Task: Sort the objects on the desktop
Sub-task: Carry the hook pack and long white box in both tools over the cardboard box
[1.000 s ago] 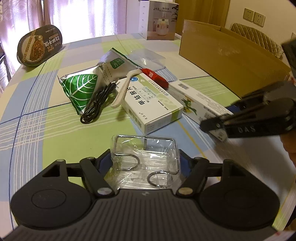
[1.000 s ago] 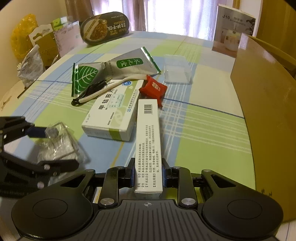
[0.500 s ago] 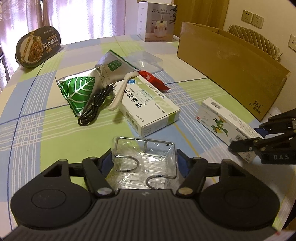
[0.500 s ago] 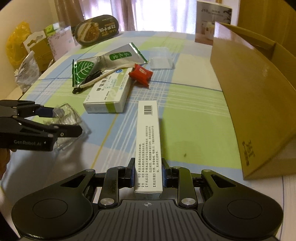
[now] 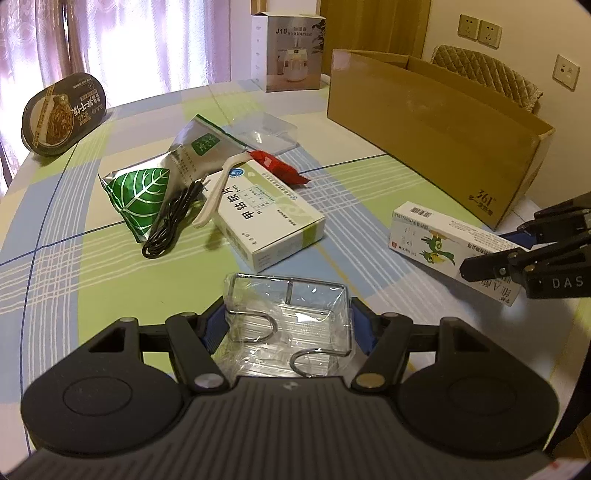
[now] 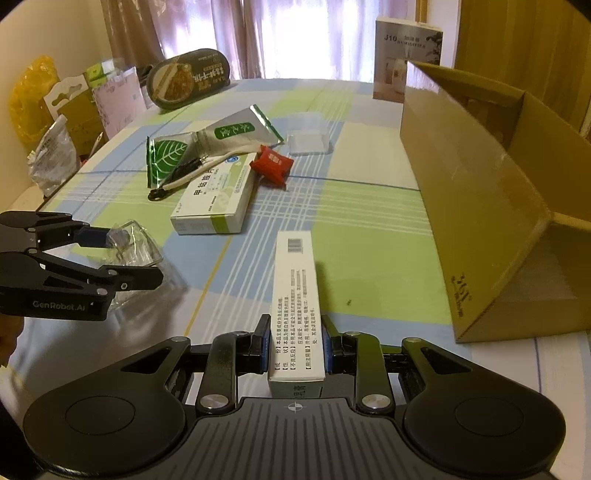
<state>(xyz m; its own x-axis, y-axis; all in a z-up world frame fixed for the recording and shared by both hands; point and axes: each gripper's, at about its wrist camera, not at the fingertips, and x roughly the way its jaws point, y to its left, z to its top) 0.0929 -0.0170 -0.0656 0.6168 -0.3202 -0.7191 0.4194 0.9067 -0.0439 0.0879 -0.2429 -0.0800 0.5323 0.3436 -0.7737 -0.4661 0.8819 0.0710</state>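
Your left hand-held gripper point(image 5: 286, 334) clamps a clear plastic pack point(image 5: 288, 325) w/ bent wire hooks inside, held low over the checked desk point(image 5: 74, 258). Your right hand-held gripper point(image 6: 295, 349) is closed on one end of a long white box point(image 6: 297, 299), the rest jutting fwd above the desk.

Left wrist view only: the long box's point(image 5: 447, 243) side face w/ green bird print, plus wall sockets point(image 5: 480, 27) and a quilted chair back point(image 5: 487, 74) behind the carton point(image 5: 424, 122). Right wrist view only: the long box's top w/ barcode and small black text; bags and packets point(image 6: 55, 122) piled at the desk's far left edge; part of the carton's point(image 6: 480, 192) open interior.

Both views: a white-and-green medicine box point(image 5: 266, 218) mid-desk, w/ a white spoon-like piece point(image 5: 218, 192) resting on it; black cable point(image 5: 173, 221) lying on a green-leaf foil pouch point(image 5: 147, 188); red packet point(image 5: 280, 166) touching the medicine box's far end; clear tray point(image 5: 262, 131) beyond. A dark oval noodle bowl point(image 5: 62, 110) leans at the far left, a humidifier box point(image 5: 291, 51) stands at the far edge. The carton sits on the desk's right side, near the long box but not touching it.
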